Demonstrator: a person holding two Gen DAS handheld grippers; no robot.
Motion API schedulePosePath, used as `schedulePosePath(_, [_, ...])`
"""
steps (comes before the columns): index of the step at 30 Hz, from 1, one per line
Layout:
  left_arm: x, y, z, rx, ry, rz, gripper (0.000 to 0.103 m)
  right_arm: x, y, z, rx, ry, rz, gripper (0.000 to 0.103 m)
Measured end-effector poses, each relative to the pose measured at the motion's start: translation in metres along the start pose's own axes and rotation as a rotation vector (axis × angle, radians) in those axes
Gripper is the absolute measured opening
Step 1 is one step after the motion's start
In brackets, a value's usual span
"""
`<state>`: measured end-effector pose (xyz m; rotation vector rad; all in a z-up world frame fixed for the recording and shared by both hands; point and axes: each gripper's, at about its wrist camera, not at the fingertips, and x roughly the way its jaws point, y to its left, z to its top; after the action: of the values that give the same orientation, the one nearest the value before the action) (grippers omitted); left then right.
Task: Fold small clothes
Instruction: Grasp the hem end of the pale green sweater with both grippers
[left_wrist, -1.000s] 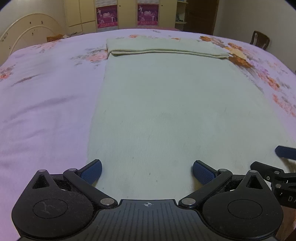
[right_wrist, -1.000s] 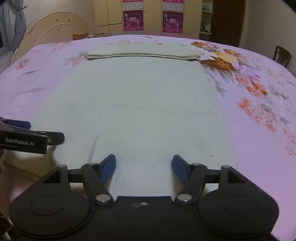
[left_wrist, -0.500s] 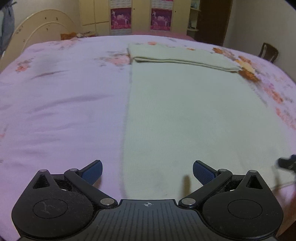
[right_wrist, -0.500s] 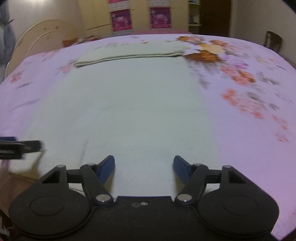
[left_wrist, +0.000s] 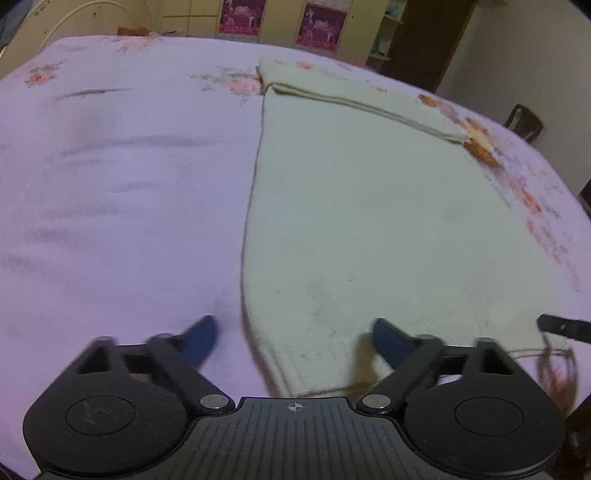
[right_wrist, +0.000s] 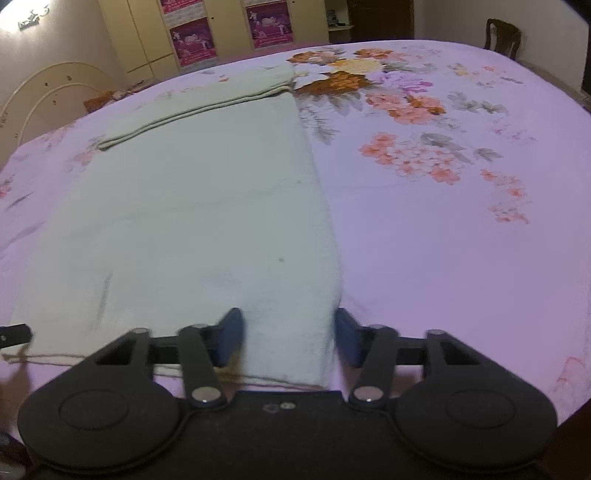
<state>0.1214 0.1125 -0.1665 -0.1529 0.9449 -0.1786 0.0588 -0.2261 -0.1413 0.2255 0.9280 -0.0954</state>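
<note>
While the big bed (left_wrist: 110, 184) fills both views under its pink flowered sheet (right_wrist: 461, 221), the pale green cloth (left_wrist: 369, 221) lies flat along it, its far end folded back over itself into a thick band (right_wrist: 195, 107) near the headboard (right_wrist: 55, 81). Cupboards with pink posters (right_wrist: 192, 40) line the back wall, and a dark chair (right_wrist: 502, 33) stands off to the right. Now to the near edge: the left tongs (left_wrist: 293, 341) are spread wide and empty, straddling the cloth's near left corner. The right tongs (right_wrist: 288, 338) gape open too, holding nothing, with the cloth's near right corner lying between their blue pads (right_wrist: 231, 338).
</note>
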Motion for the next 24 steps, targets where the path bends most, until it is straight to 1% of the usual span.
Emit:
schedulePosePath(1, [0.0, 0.001, 0.001, -0.01, -0.003, -0.02, 0.06, 0.0, 0.001, 0.001, -0.005, 0.001, 0.006, 0.039])
schedulePosePath(2, [0.0, 0.002, 0.002, -0.021, 0.001, -0.032, 0.056, 0.0, 0.0, 0.001, 0.0, 0.001, 0.015, 0.029])
schedulePosePath(3, [0.0, 0.002, 0.002, -0.022, 0.003, -0.033, 0.053, 0.001, -0.001, 0.002, 0.009, 0.003, 0.026, 0.025])
schedulePosePath(4, [0.0, 0.002, 0.003, -0.023, 0.005, -0.036, 0.053, 0.001, -0.002, 0.003, 0.015, 0.005, 0.032, 0.02])
schedulePosePath(6, [0.001, 0.003, 0.005, -0.028, 0.013, -0.044, 0.053, 0.002, -0.003, 0.003, 0.017, 0.005, 0.032, 0.019])
schedulePosePath(7, [0.001, 0.003, 0.006, -0.027, 0.021, -0.057, 0.042, 0.002, -0.003, 0.003, 0.012, 0.002, 0.023, 0.024])
schedulePosePath(8, [0.001, 0.002, 0.006, -0.024, 0.038, -0.07, 0.036, 0.002, -0.003, 0.003, 0.005, 0.003, 0.013, 0.032])
schedulePosePath(9, [0.002, 0.002, 0.008, -0.027, 0.055, -0.082, 0.033, 0.002, -0.002, 0.003, 0.0, 0.012, 0.024, 0.035])
schedulePosePath(10, [0.003, 0.001, 0.008, -0.033, 0.066, -0.095, 0.033, 0.001, -0.002, 0.003, 0.0, 0.02, 0.04, 0.042])
schedulePosePath(11, [0.004, 0.0, 0.008, -0.04, 0.073, -0.102, 0.033, 0.001, -0.002, 0.003, 0.0, 0.029, 0.052, 0.044])
schedulePosePath(13, [0.005, -0.001, 0.01, -0.058, 0.082, -0.119, 0.033, 0.001, -0.001, 0.002, -0.011, 0.038, 0.055, 0.044])
schedulePosePath(14, [0.005, 0.001, 0.01, -0.076, 0.09, -0.133, 0.029, 0.001, -0.003, 0.003, -0.003, 0.04, 0.059, 0.04])
schedulePosePath(15, [0.005, 0.001, 0.012, -0.084, 0.094, -0.143, 0.017, 0.001, -0.004, 0.003, 0.008, 0.041, 0.065, 0.033])
schedulePosePath(16, [0.005, -0.001, 0.013, -0.075, 0.094, -0.146, 0.016, 0.001, -0.005, 0.005, 0.015, 0.048, 0.077, 0.012])
schedulePosePath(17, [0.005, -0.003, 0.014, -0.057, 0.086, -0.14, 0.015, 0.001, -0.007, 0.007, 0.023, 0.055, 0.092, 0.01])
schedulePosePath(18, [0.004, -0.005, 0.016, -0.043, 0.073, -0.14, 0.013, 0.0, -0.007, 0.009, 0.025, 0.053, 0.099, 0.01])
schedulePosePath(19, [0.003, -0.006, 0.02, -0.041, 0.059, -0.148, 0.013, -0.001, -0.006, 0.01, 0.017, 0.052, 0.106, 0.01])
schedulePosePath(21, [-0.003, -0.011, 0.03, -0.031, 0.001, -0.156, 0.013, -0.004, -0.006, 0.017, 0.034, 0.041, 0.154, 0.009])
schedulePosePath(22, [-0.005, -0.013, 0.037, -0.025, -0.026, -0.159, 0.009, -0.006, -0.007, 0.023, 0.041, 0.027, 0.182, 0.009])
schedulePosePath(24, [-0.009, -0.019, 0.053, 0.002, -0.092, -0.149, 0.007, -0.012, -0.007, 0.037, 0.049, -0.017, 0.22, 0.009])
